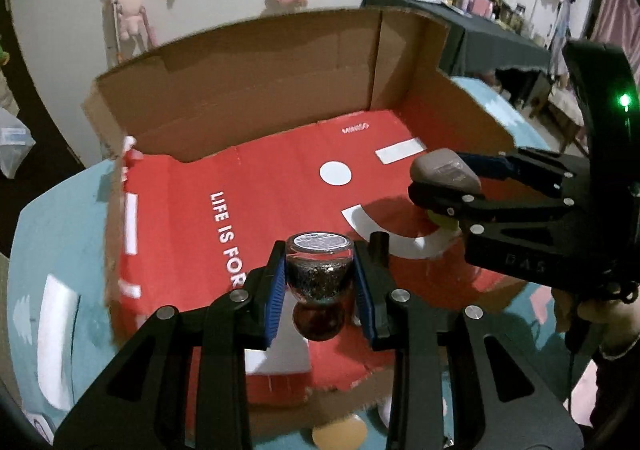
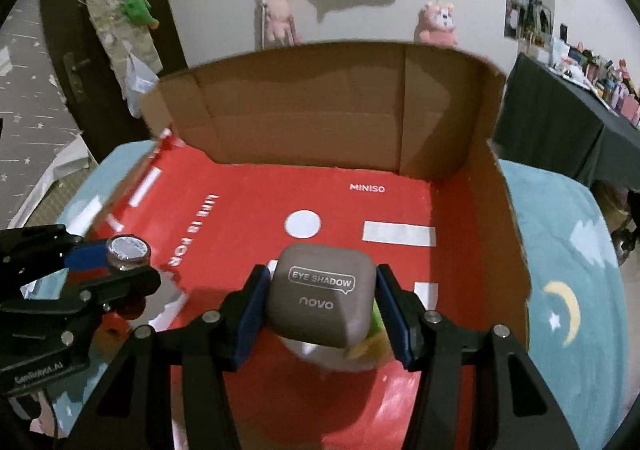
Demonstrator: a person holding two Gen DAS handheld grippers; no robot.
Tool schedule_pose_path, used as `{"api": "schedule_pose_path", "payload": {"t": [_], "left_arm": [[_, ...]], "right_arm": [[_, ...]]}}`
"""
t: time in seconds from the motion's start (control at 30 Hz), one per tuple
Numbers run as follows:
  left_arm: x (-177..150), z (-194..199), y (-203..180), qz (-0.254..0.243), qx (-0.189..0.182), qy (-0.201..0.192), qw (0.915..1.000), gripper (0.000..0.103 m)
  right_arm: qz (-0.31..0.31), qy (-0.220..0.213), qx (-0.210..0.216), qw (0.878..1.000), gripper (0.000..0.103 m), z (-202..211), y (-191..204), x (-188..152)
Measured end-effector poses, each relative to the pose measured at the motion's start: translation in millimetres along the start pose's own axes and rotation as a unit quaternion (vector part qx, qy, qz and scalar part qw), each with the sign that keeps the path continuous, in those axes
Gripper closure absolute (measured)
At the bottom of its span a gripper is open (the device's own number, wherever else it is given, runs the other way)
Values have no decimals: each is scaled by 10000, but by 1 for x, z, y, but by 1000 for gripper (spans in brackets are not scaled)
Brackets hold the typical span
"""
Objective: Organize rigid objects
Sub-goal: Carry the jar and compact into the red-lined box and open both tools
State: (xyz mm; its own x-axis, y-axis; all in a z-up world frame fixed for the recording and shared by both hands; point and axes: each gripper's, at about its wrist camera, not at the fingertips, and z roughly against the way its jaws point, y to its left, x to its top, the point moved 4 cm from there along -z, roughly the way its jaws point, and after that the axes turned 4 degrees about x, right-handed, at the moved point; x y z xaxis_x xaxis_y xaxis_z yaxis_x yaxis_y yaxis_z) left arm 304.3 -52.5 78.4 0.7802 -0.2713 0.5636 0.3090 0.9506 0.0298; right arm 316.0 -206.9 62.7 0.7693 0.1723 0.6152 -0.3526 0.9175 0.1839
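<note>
My left gripper (image 1: 320, 274) is shut on a small glass jar (image 1: 320, 270) of dark glittery stuff with a dark round lid below and a white label on its upper end. It hangs over the red floor of an open cardboard box (image 1: 256, 82). My right gripper (image 2: 318, 306) is shut on a taupe eye shadow case (image 2: 322, 296), held above the same box (image 2: 320, 110). In the left wrist view the right gripper (image 1: 444, 186) comes in from the right with the case (image 1: 444, 170). In the right wrist view the left gripper (image 2: 120, 262) holds the jar (image 2: 128, 252) at the left.
The box lies on a light blue cloth (image 2: 568, 250) with a moon and star print. Something yellow-green (image 2: 376, 326) shows under the case. A round tan disc (image 1: 339, 436) lies on the cloth near the box front. A dark table (image 2: 560, 122) with clutter stands at the right.
</note>
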Motion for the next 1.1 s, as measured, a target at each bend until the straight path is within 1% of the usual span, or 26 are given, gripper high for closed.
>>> {"api": "schedule_pose_path", "payload": {"t": [0.13,0.27,0.6,0.77,0.9,1.1], "left_arm": [[7,-27,0,-41,-41,360,9993,74],[12,-42,0,-88,4,490,9988,74],[24,-66,5,-75,-40,658,9978,74],[25,-75,6,-77,-52,715,9974,74],[27,-81,7,-32,-79,777,9969,74],[25,-93,12,56,-84,877,9961,74]], "right_arm": [[-67,300,96,9995,46,-20,-6,3],[39,438,43,9990,46,-31,-3,5],[186,703,-80,9973,46,-52,-2,4],[235,853,-64,9961,46,-58,-1,6],[196,1072,-62,9940,46,-66,0,4],[257,1105,-140,9934,46,-69,0,4]]}}
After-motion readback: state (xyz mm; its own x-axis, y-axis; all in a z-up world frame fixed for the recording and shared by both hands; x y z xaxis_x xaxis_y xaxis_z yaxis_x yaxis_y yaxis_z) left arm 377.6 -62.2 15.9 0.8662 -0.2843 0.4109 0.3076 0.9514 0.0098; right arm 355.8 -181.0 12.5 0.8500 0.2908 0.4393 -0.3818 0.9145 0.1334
